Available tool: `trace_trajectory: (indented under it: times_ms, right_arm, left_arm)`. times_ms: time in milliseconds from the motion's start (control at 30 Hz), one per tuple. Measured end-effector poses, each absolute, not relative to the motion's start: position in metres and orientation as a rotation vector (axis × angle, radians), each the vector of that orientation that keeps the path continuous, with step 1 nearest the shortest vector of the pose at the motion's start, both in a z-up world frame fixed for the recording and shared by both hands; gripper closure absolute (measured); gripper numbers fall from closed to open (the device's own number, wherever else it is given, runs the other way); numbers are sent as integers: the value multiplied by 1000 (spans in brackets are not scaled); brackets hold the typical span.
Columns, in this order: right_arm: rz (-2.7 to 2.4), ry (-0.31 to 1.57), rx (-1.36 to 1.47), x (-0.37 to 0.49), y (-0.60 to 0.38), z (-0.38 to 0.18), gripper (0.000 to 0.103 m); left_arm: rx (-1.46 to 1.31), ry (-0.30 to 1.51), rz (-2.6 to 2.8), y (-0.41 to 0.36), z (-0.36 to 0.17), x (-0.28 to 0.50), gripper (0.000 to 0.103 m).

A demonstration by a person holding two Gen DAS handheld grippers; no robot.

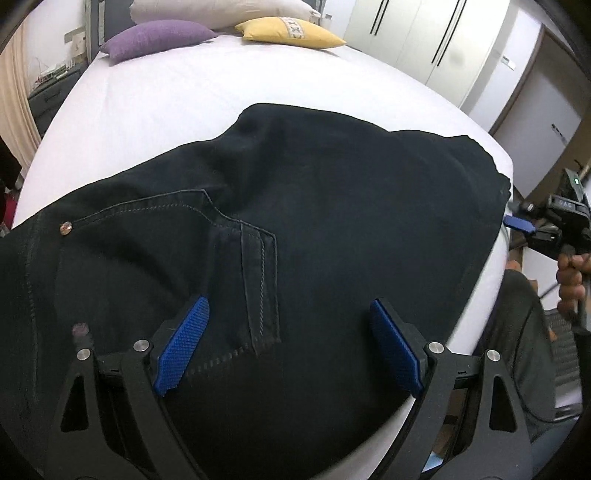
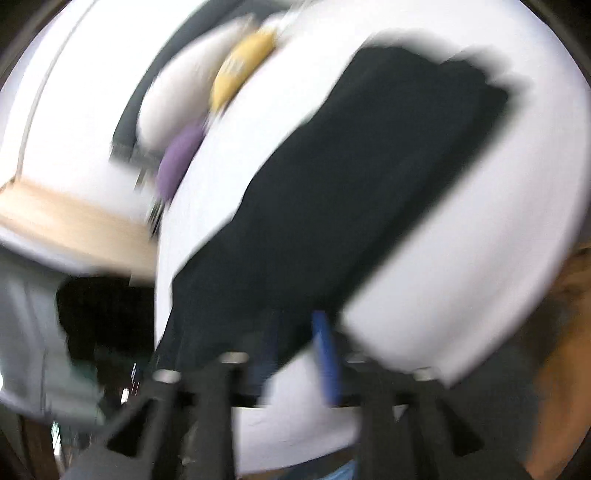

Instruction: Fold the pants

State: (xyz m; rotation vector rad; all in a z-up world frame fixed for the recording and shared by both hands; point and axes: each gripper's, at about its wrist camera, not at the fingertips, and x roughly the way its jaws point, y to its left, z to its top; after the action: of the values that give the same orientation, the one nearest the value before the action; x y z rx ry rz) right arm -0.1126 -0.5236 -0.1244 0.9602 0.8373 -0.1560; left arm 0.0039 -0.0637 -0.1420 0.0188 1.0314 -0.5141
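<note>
Dark navy pants (image 1: 295, 229) lie spread across the white bed (image 1: 155, 122), waist end with a pocket and rivet near me. My left gripper (image 1: 288, 332) is open, its blue pads just above the pants near the pocket seam, holding nothing. My right gripper (image 1: 519, 225) shows at the bed's right edge beside the pants' leg end, held by a hand. In the blurred right wrist view the pants (image 2: 369, 184) stretch away over the bed (image 2: 498, 240), and the right gripper (image 2: 295, 350) has its blue pad (image 2: 327, 354) at the pants' near end; whether it grips is unclear.
A purple cushion (image 1: 155, 38), a yellow cushion (image 1: 288, 33) and a white pillow (image 1: 221, 11) sit at the bed's head. White wardrobe doors (image 1: 443, 48) stand to the right. A dark chair (image 1: 528, 350) is by the bed's right side.
</note>
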Motion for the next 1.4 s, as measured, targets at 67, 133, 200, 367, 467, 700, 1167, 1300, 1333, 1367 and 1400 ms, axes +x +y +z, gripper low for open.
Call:
trace_trajectory:
  times_ms: [67, 133, 200, 367, 467, 700, 1167, 1300, 1333, 1367, 1400]
  right_arm:
    - [-268, 721, 1054, -143, -563, -120, 42]
    - [-305, 618, 1138, -164, -596, -115, 42]
    - [-276, 560, 1147, -165, -610, -106, 42]
    - [-115, 522, 1165, -124, -619, -100, 42]
    - [-140, 561, 1212, -110, -630, -124, 42]
    - [-302, 530, 1227, -163, -626, -153, 75]
    - [-238, 416, 1323, -195, -654, -150, 60]
    - [-227, 425, 1376, -192, -656, -162, 60]
    - [-231, 436, 1384, -191, -656, -164, 61]
    - [-230, 439, 1393, -190, -656, -165, 64]
    - [-227, 441, 1402, -189, -656, -166, 64]
  left_arm:
    - [-24, 1024, -539, -65, -131, 4, 15]
    - [-19, 995, -557, -77, -117, 10, 15]
    - [-22, 975, -584, -92, -107, 19, 15]
    - [-31, 957, -645, -137, -95, 55, 15]
    - [-11, 979, -671, -162, -102, 72, 15]
    - [91, 1078, -662, -188, -157, 74, 15]
    - [120, 1081, -645, -198, -158, 73, 11]
    - [120, 1079, -646, -195, -157, 68, 11]
    - [119, 1079, -646, -195, -157, 69, 11]
    - [119, 1078, -646, -199, -159, 70, 11]
    - [119, 1078, -646, -198, -159, 69, 11]
